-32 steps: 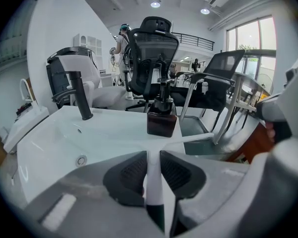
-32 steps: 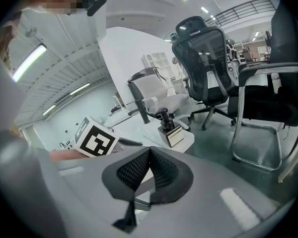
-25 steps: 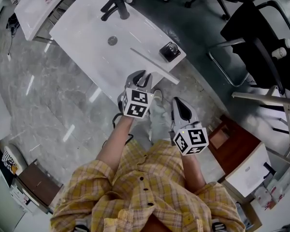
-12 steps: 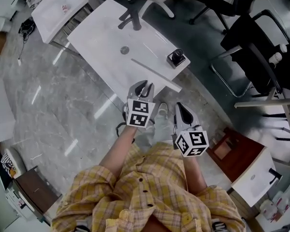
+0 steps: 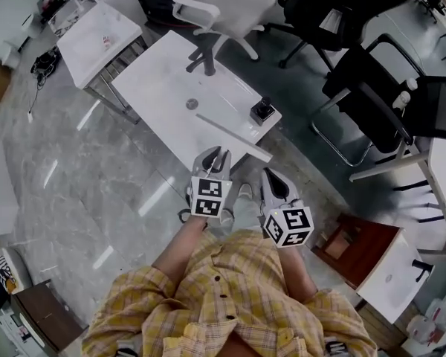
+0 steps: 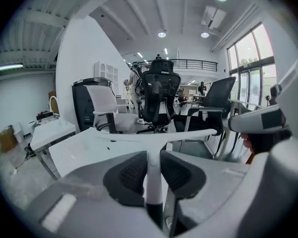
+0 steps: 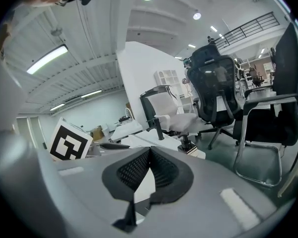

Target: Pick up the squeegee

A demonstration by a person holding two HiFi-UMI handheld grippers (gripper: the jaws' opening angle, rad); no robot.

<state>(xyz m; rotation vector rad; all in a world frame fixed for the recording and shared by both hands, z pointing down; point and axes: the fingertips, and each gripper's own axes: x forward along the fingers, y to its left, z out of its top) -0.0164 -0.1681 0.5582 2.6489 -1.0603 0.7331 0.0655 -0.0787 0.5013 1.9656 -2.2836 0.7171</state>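
Observation:
The squeegee (image 5: pixel 238 138) is a long white blade with a white handle. It hangs over the near edge of the white table (image 5: pixel 156 76). My left gripper (image 5: pixel 216 153) is shut on the handle. In the left gripper view the handle runs up between the black pads (image 6: pixel 131 175) to the blade (image 6: pixel 188 134), which lies crosswise ahead of my left gripper (image 6: pixel 153 155). My right gripper (image 5: pixel 270 175) is beside it, to the right and off the table. In the right gripper view my right gripper (image 7: pixel 149 151) has its tips together with nothing between them.
A small black device (image 5: pixel 262 111) stands at the table's right corner, a dark fixture (image 5: pixel 201 62) at its far side. A white office chair (image 5: pixel 223 6) stands behind, black chairs (image 5: pixel 372 88) to the right, another white table (image 5: pixel 104 32) far left, and a brown box (image 5: pixel 353 248) on the floor.
Both grippers have risen. The squeegee has come up with the left gripper and shifted over the table toward the near edge.

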